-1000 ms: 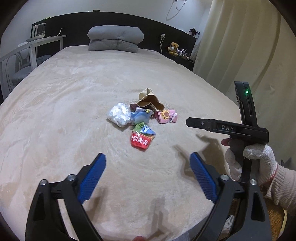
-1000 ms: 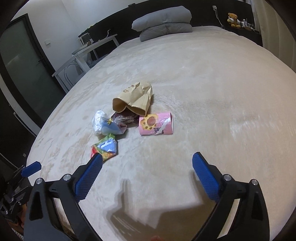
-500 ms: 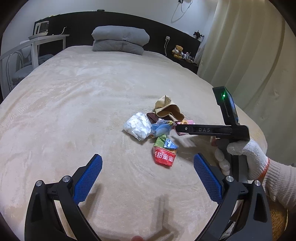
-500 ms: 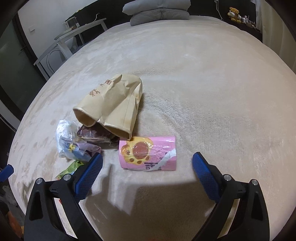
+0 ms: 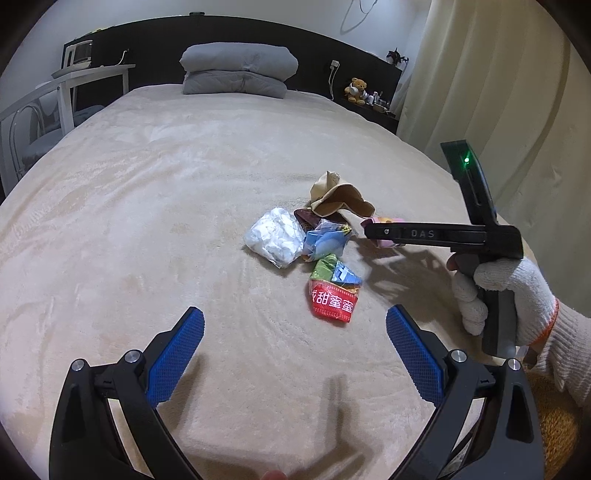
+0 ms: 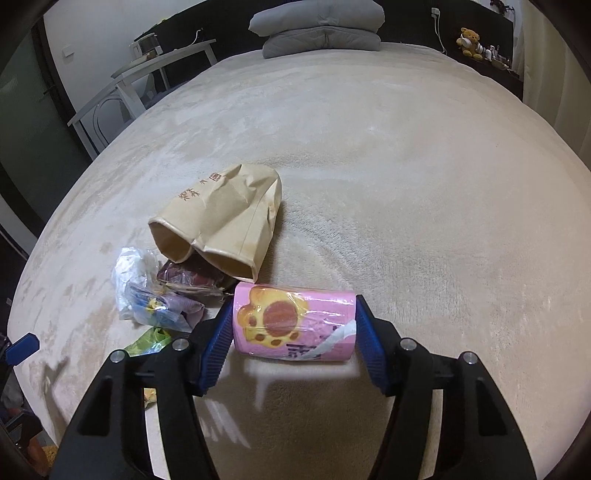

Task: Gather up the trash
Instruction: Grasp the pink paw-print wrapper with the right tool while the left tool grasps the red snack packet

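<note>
The pink wrapper (image 6: 295, 325), a glossy plastic packet printed with a yellow paw, lies flat on the beige plush bed cover (image 6: 406, 184) with its long axis running left to right across the right wrist view, one short end against each blue ribbed pad. The right gripper (image 6: 293, 341) is pinching it by those ends; the packet's near edge casts a pale shadow, but whether it is lifted off the cover cannot be told. In the left wrist view most of this wrapper is hidden behind the right gripper's black finger, with only a pink sliver showing. Just behind it lies a crumpled brown paper bag (image 6: 221, 225), its open mouth facing the camera and its closed end pointing toward the grey pillows (image 6: 317, 26). To its left sit a dark maroon packet (image 6: 188, 277), partly tucked under the bag, and a clear crinkled film bag (image 6: 136, 277). The left gripper (image 5: 295, 354) hangs spread wide above the cover, holding nothing, short of a red wrapper (image 5: 332, 302) with white characters and a white wad in clear film (image 5: 275, 236).
</note>
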Demonstrator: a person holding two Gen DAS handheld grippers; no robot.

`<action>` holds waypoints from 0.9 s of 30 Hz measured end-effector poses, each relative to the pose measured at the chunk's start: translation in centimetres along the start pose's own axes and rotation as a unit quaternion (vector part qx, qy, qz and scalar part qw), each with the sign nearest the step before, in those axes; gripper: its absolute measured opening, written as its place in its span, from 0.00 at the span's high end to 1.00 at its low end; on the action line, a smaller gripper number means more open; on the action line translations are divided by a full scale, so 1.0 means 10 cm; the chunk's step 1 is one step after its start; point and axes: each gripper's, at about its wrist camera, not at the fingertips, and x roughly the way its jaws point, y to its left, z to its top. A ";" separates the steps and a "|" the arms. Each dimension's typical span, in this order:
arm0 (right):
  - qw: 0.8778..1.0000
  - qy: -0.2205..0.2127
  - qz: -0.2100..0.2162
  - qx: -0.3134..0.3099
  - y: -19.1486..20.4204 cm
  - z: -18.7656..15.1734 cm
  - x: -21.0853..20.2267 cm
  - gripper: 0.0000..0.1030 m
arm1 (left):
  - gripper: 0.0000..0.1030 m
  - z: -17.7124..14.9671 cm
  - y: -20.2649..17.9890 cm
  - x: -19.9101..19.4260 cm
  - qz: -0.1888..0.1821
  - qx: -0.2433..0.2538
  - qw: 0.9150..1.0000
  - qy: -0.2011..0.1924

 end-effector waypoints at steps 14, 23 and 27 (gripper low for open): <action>0.999 -0.021 0.026 0.003 -0.20 -0.20 -0.53 0.40 | 0.06 0.10 -0.29 0.36 -0.006 0.025 0.999 0.019; 0.999 -0.028 0.030 -0.005 -0.32 -0.30 -0.71 0.40 | 0.06 0.15 -0.49 0.76 0.013 0.048 0.998 0.043; 0.999 -0.028 0.030 -0.004 -0.39 -0.33 -0.76 0.40 | 0.06 0.16 -0.47 0.92 0.029 0.053 0.997 0.057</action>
